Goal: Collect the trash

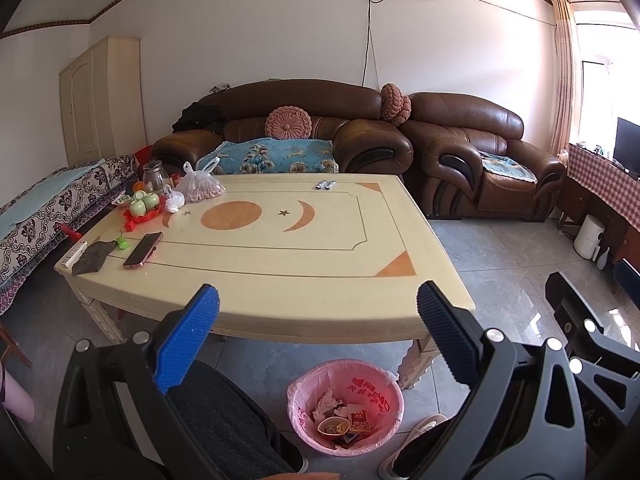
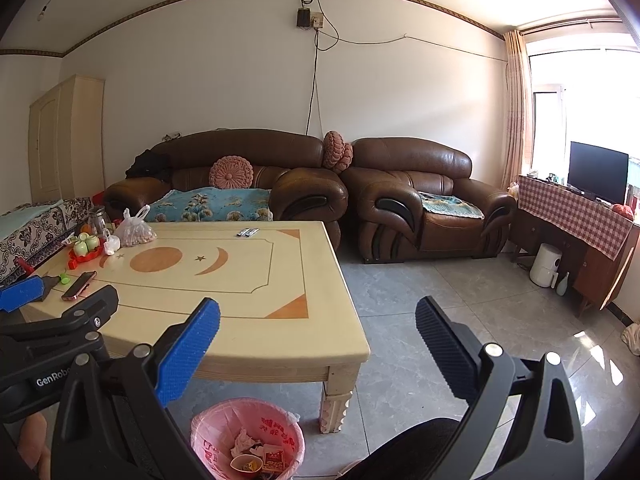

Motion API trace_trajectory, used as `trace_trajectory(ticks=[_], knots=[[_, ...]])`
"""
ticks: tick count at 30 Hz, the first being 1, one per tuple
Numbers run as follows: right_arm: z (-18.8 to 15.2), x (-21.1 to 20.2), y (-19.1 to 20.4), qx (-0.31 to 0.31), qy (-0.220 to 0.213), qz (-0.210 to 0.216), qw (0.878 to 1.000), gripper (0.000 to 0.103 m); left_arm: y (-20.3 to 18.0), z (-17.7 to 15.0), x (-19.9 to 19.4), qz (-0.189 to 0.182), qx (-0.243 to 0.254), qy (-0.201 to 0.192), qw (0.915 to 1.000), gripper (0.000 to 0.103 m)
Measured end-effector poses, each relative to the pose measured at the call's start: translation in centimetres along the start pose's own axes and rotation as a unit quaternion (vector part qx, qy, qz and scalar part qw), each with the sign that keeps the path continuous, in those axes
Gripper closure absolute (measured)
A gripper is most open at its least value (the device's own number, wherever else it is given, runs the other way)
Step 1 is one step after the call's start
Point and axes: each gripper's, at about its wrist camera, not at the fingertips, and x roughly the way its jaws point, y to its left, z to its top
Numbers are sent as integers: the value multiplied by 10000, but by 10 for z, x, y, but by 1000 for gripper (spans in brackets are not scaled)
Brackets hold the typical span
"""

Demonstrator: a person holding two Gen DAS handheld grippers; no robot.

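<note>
left gripper (image 1: 318,312) fingers apart, empty | right gripper (image 2: 318,324) same | bin (image 1: 390,390) holds trash

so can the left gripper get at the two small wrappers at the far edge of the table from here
Probably not from here: the left gripper is open at the near edge, the wrappers lie across the whole table. Nothing blocks the path.

Coffee table (image 1: 280,264) is your landmark. Trash bin (image 1: 345,406) on floor just before its near edge, between your knees. Phone (image 1: 143,249), cloth (image 1: 91,257), remote (image 1: 74,254) on its near-left corner. Cup tray (image 1: 144,210), nut bag (image 1: 201,186) far-left. Two lighters (image 1: 326,185) at far edge. Sofa (image 1: 280,132) behind, armchair (image 1: 480,160) behind-right.
</note>
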Motion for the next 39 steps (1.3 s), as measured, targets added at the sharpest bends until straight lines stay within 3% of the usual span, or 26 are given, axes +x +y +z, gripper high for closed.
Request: trace_trajectory(ticks=[39], knots=[[-1, -1, 4, -35, 12, 36, 10000, 7, 0, -3, -1, 7, 25, -45, 10000, 6]])
